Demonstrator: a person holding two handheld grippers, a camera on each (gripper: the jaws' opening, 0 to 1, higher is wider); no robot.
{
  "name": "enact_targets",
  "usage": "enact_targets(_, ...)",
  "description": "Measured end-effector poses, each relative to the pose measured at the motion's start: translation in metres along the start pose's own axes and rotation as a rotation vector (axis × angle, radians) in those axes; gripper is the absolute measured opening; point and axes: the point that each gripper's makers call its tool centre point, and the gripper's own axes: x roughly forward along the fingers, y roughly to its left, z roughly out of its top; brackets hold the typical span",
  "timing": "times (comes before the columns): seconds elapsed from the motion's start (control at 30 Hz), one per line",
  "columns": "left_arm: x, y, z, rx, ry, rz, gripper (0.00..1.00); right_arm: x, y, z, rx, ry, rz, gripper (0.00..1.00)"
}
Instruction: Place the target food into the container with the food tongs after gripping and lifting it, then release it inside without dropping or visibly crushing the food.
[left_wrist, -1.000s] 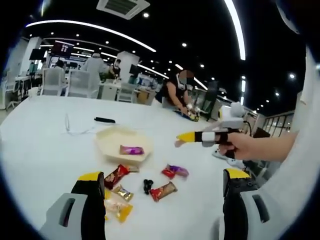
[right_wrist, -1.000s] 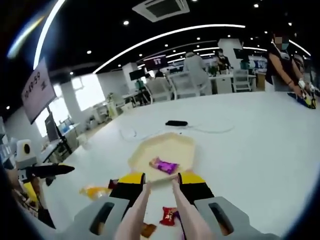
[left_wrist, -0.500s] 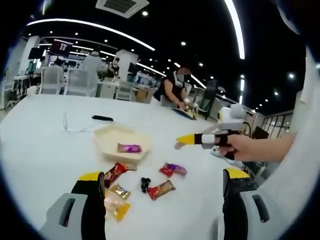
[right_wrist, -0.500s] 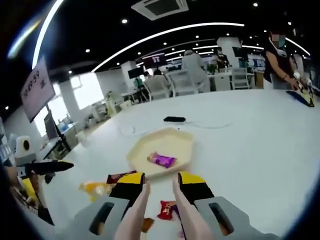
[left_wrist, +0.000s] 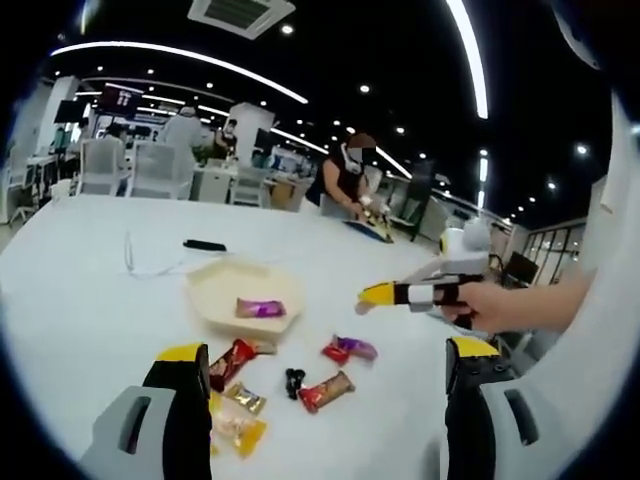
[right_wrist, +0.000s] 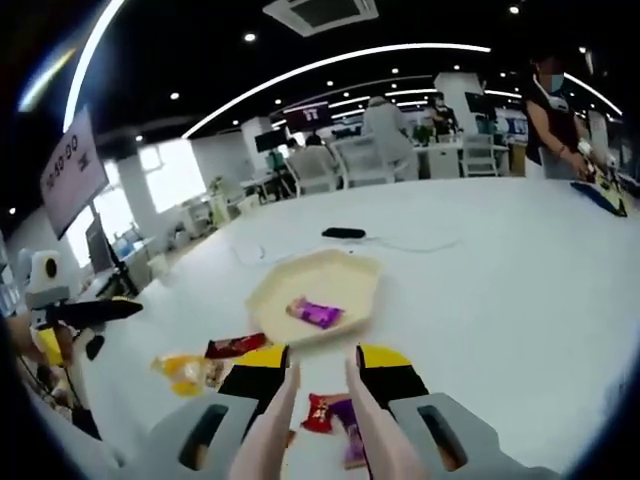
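Observation:
A cream hexagonal tray (left_wrist: 212, 288) (right_wrist: 268, 290) sits on the white table with a purple-wrapped candy (left_wrist: 260, 308) (right_wrist: 313, 313) inside. Loose wrapped sweets lie in front of it: a red one (left_wrist: 232, 358), a red-gold one (left_wrist: 326, 390), a red and purple pair (left_wrist: 348, 349) (right_wrist: 335, 415) and a yellow bag (left_wrist: 236, 432) (right_wrist: 182, 368). My right gripper (right_wrist: 320, 358) (left_wrist: 385, 293) is shut on pink food tongs (right_wrist: 278, 405), hovering above the red and purple pair. The tongs hold nothing. My left gripper (left_wrist: 327, 350) stands wide open above the sweets.
A black flat device (left_wrist: 204, 244) (right_wrist: 343, 233) and a white cable (left_wrist: 135, 255) lie beyond the tray. A small black item (left_wrist: 295, 379) lies among the sweets. A person (left_wrist: 345, 180) works at the table's far edge; chairs and desks stand behind.
The right gripper has sunk a little and drifted right in the left gripper view. In its own view the tray has slid slightly left. No sweet has moved.

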Motion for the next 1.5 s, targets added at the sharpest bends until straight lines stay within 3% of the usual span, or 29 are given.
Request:
enact_targets(0.2,0.004,0.001,0.003,0.003,0.009,-0.004,0.98,0.002,0.002,-0.011,-0.008,0.022,0.014,0.26)
enact_targets(0.43,0.004,-0.004,-0.004,0.002,0.02,-0.008,0.98,-0.001,0.005,-0.024,-0.033,0.052,0.023,0.26)
enact_targets(0.73,0.005,-0.007,-0.009,-0.017,0.02,-0.007,0.98,-0.004,-0.007,-0.035,-0.047,0.078,0.004,0.26)
enact_targets(1.5,0.005,-0.007,-0.011,-0.012,0.061,-0.003,0.98,0.002,-0.017,-0.054,-0.058,0.102,-0.026,0.26)
